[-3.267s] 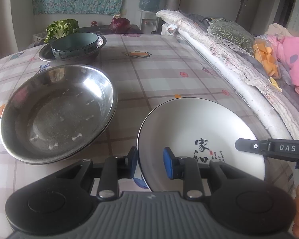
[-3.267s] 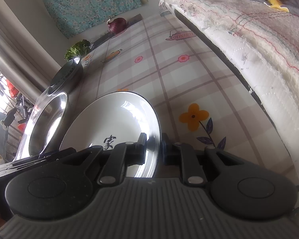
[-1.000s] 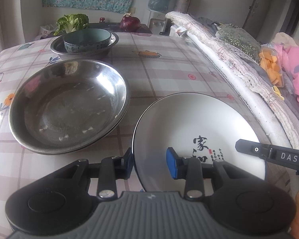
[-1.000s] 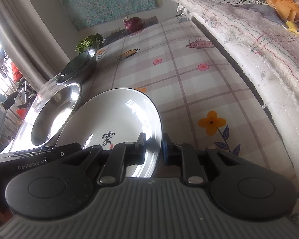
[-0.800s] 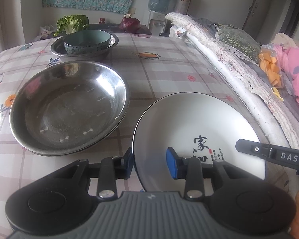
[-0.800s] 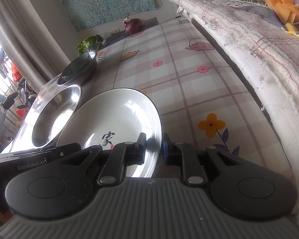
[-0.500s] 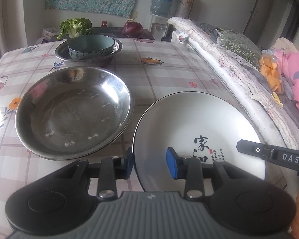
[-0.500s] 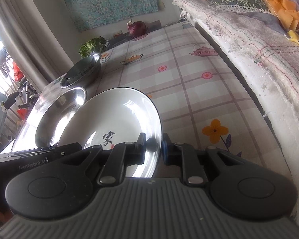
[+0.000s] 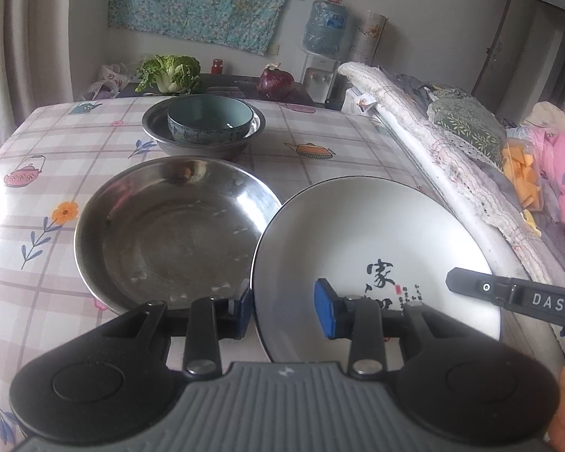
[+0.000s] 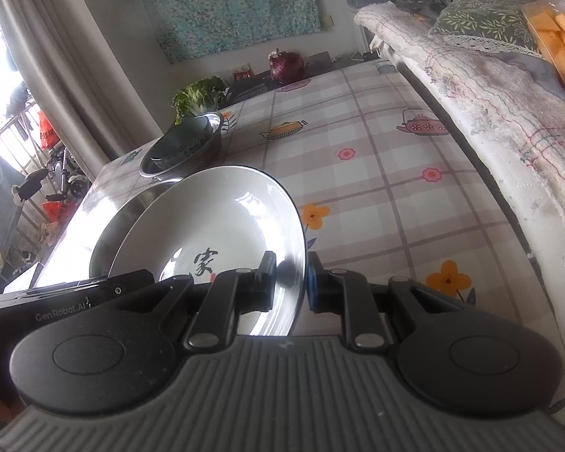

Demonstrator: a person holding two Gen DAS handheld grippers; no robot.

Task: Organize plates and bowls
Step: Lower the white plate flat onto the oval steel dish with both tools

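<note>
A white plate with a black rim and a black character is held off the checked tablecloth between both grippers. My left gripper is shut on its near left rim, blue pads either side of the rim. My right gripper is shut on the plate's right rim; one of its fingers shows in the left wrist view. The plate's left edge overlaps the right rim of a wide steel basin on the table. Farther back, a teal bowl sits inside a smaller steel bowl.
A folded quilt runs along the table's right edge, with a bag of orange fruit pieces beyond it. A cabbage and a red onion lie past the table's far end, near a water dispenser.
Both grippers have risen with the plate and carried it left. Its left rim now overlaps the steel basin's right edge, where a gap showed a second ago.
</note>
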